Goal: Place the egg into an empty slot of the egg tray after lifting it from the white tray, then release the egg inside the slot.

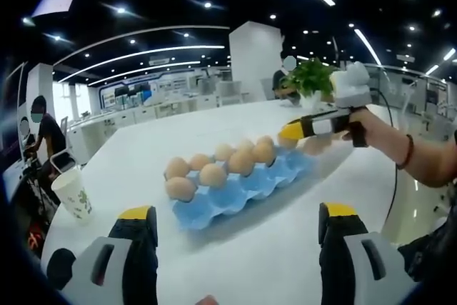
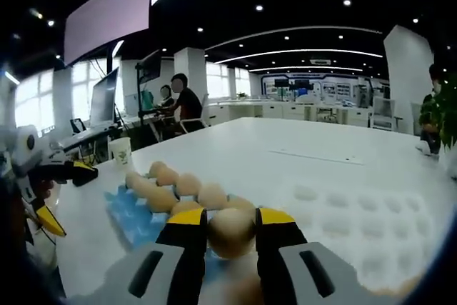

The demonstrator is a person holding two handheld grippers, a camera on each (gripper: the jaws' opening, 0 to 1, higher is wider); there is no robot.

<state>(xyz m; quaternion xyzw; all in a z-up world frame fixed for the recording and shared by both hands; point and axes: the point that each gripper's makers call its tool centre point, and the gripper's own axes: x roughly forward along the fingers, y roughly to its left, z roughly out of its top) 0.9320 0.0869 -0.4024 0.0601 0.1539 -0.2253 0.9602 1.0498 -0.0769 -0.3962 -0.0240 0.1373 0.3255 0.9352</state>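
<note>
Left gripper view
- Left gripper (image 1: 235,223): fingers wide apart, holding nothing, low and near over the table (image 1: 143,155).
- Egg tray (image 1: 243,187): blue, two rows of eggs, some near cups bare.
- Right gripper (image 1: 303,130): at the tray's far right end.

Right gripper view
- Right gripper (image 2: 230,232): fingers squeezed on the egg (image 2: 230,232).
- Egg: held just over the tray's near end.
- White tray (image 2: 364,212): on the right.
- Long axis: I cannot tell which way it points.
- Do it well: lower slowly into a bare cup, then open gently.

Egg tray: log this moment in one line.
right gripper shut on egg | over blue egg tray | left gripper open, idle
</note>
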